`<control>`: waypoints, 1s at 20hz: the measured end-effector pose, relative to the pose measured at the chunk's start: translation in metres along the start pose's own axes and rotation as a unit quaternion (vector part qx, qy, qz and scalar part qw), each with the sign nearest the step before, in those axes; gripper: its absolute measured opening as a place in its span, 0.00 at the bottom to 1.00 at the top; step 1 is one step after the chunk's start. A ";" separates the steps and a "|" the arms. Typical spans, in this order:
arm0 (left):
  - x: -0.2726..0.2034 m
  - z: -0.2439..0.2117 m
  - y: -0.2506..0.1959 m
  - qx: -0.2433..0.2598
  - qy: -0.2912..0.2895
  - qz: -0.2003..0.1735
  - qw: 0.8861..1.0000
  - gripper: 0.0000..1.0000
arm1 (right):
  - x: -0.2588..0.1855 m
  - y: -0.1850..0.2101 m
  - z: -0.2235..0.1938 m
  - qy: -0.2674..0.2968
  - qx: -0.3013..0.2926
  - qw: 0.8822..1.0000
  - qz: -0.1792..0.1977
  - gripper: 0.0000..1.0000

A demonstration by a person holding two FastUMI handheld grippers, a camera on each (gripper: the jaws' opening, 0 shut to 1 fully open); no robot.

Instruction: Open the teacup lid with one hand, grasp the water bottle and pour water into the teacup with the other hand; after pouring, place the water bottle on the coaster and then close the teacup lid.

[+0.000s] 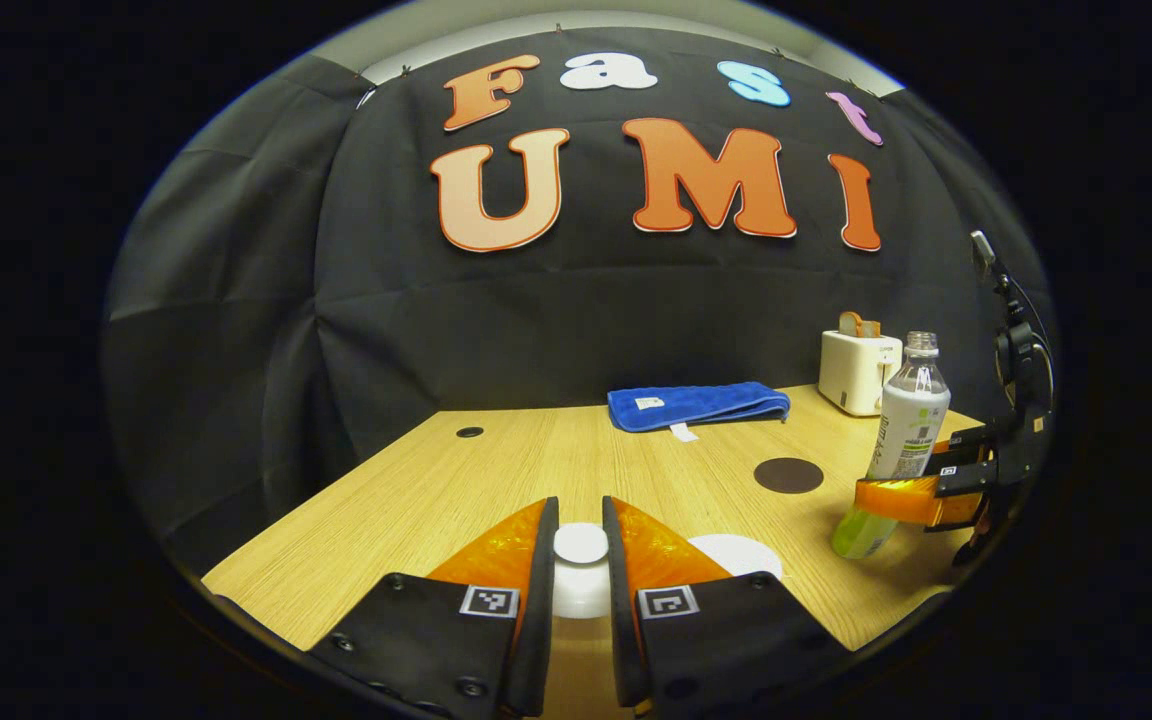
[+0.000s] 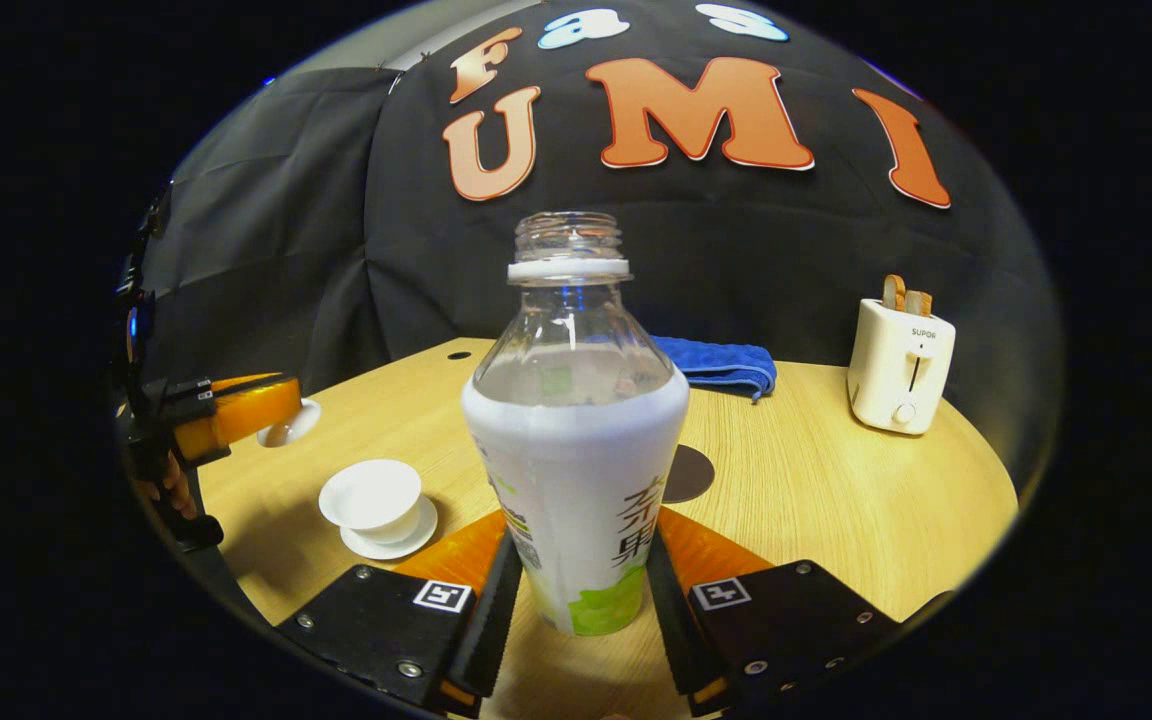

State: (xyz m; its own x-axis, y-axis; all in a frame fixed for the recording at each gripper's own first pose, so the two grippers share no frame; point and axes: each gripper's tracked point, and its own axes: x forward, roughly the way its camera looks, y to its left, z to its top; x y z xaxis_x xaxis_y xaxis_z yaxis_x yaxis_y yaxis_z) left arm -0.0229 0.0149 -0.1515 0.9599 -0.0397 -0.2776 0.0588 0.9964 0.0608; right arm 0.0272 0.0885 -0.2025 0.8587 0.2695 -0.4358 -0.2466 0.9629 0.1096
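My left gripper (image 1: pixel 580 520) is shut on the knob of the white teacup lid (image 1: pixel 581 560) and holds it off the cup. The right gripper view has that lid (image 2: pixel 288 424) at the far left, beside the uncovered white teacup (image 2: pixel 371 494) on its saucer (image 2: pixel 398 541). My right gripper (image 2: pixel 584 560) is shut on the capless water bottle (image 2: pixel 576 430), which is roughly upright and holds clear liquid. From the left gripper view the bottle (image 1: pixel 908 425) is at the right, clamped low on its body. The dark round coaster (image 1: pixel 788 475) lies bare on the table; the bottle half hides the coaster (image 2: pixel 691 473).
A folded blue towel (image 1: pixel 696 405) lies at the back of the wooden table (image 1: pixel 416 500). A white toaster (image 2: pixel 901 365) with bread in its slots stands at the back right. A small dark hole (image 1: pixel 469 432) marks the table's far left.
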 end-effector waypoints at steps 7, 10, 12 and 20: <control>0.001 -0.001 0.017 -0.007 0.002 0.015 1.000 0.29 | 0.002 -0.023 0.029 -0.007 -0.146 0.987 -0.073 0.65; 0.000 -0.006 0.030 -0.009 0.001 0.024 1.000 0.29 | 0.000 -0.024 0.032 -0.005 -0.221 0.971 -0.093 0.65; -0.002 -0.005 0.036 -0.007 0.001 0.030 1.000 0.29 | -0.002 -0.022 0.036 -0.006 -0.271 0.957 -0.102 0.65; -0.010 -0.014 0.059 -0.002 0.001 0.049 0.999 0.29 | -0.008 -0.004 0.053 -0.019 -0.442 0.884 -0.148 0.63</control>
State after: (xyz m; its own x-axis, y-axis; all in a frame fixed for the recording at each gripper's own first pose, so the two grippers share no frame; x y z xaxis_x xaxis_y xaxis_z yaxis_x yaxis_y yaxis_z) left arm -0.0329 0.0748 -0.1581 0.9601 0.0588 -0.2732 -0.0369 0.9957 0.0845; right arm 0.0452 0.0832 -0.1523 0.9550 0.0238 -0.2958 -0.2485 0.6088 -0.7534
